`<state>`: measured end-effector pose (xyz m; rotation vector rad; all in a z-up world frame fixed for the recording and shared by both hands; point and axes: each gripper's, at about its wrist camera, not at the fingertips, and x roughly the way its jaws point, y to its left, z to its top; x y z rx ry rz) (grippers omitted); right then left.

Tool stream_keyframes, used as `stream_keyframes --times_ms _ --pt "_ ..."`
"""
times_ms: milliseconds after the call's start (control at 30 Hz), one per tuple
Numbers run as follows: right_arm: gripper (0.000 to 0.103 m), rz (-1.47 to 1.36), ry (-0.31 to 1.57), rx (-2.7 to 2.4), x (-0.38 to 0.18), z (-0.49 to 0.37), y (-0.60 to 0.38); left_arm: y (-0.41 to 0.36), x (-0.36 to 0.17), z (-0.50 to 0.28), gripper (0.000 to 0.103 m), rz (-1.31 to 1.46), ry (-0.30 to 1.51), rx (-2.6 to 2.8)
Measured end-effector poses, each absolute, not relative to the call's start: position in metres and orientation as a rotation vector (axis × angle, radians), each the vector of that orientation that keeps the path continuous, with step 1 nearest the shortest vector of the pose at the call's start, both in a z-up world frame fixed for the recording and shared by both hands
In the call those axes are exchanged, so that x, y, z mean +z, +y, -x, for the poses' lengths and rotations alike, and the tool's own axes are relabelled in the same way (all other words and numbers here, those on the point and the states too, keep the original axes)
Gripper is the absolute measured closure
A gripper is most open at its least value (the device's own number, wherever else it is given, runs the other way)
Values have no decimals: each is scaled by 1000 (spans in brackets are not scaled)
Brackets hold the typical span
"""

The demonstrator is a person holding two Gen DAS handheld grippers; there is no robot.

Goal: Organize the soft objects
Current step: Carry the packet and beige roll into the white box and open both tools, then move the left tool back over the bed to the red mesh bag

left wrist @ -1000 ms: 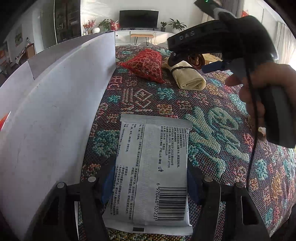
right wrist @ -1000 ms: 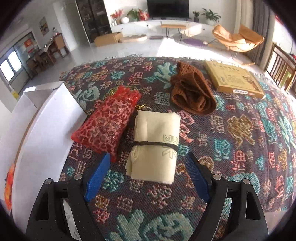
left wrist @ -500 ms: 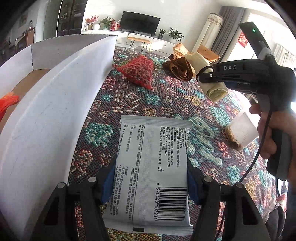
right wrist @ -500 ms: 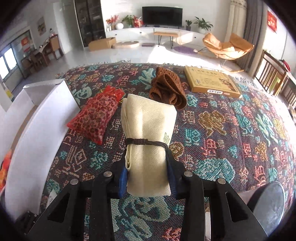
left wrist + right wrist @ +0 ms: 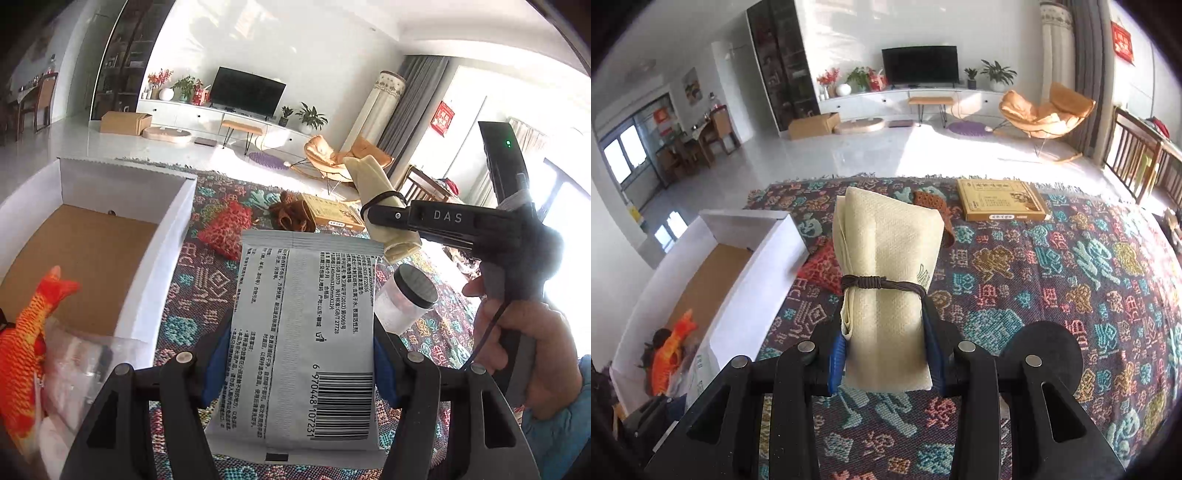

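My left gripper (image 5: 301, 363) is shut on a grey wet-wipe pack (image 5: 303, 332) with a barcode, held in the air beside the white cardboard box (image 5: 173, 236). My right gripper (image 5: 886, 345) is shut on a cream folded cloth roll (image 5: 886, 266) tied with a dark cord, lifted above the patterned rug (image 5: 1052, 266). In the left wrist view that roll (image 5: 373, 184) sticks out of the right gripper (image 5: 391, 221), held by a hand (image 5: 532, 347). A red mesh pouch (image 5: 229, 232) and a brown knitted piece (image 5: 290, 218) lie on the rug (image 5: 199, 280).
The box (image 5: 757, 258) holds an orange fish toy (image 5: 26, 339) and a clear plastic bag (image 5: 74, 365). A jar with a black lid (image 5: 404, 299) stands right of the pack. A flat yellow carton (image 5: 1001, 199) lies at the rug's far edge.
My right gripper closed on the cream roll and lifted it off the rug. My left gripper rose with the wipe pack, so the inside of the box now shows.
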<state>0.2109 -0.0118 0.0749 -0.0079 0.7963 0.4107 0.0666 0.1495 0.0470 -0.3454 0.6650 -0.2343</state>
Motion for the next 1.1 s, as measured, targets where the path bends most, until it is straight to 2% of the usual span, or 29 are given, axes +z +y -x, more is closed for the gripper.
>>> stream_keyframes --times_ms 233,467,500,533,567,600,633,867,1000,1100 --pt "64 -1 758 668 110 -163 76 239 83 -29 39 329 587 -29" --pt "62 47 792 913 101 -120 180 330 61 -7 38 329 642 245" --pt "60 55 800 931 93 -117 192 338 54 -7 34 311 674 298" --pt "47 60 810 943 84 -116 202 344 45 -7 32 293 702 343" --pt "34 67 831 944 73 -118 210 351 36 -7 24 283 716 380" --pt "29 78 865 944 62 -119 218 358 27 -6 18 286 728 409" --pt "28 97 906 949 51 -119 225 364 19 -7 18 303 741 429" --pt "30 98 893 868 31 -120 185 364 9 -17 18 373 696 434" --pt "29 148 798 699 20 -124 135 332 25 -27 18 342 658 341" --pt "26 236 767 515 -15 -126 91 296 38 -41 18 295 649 239"
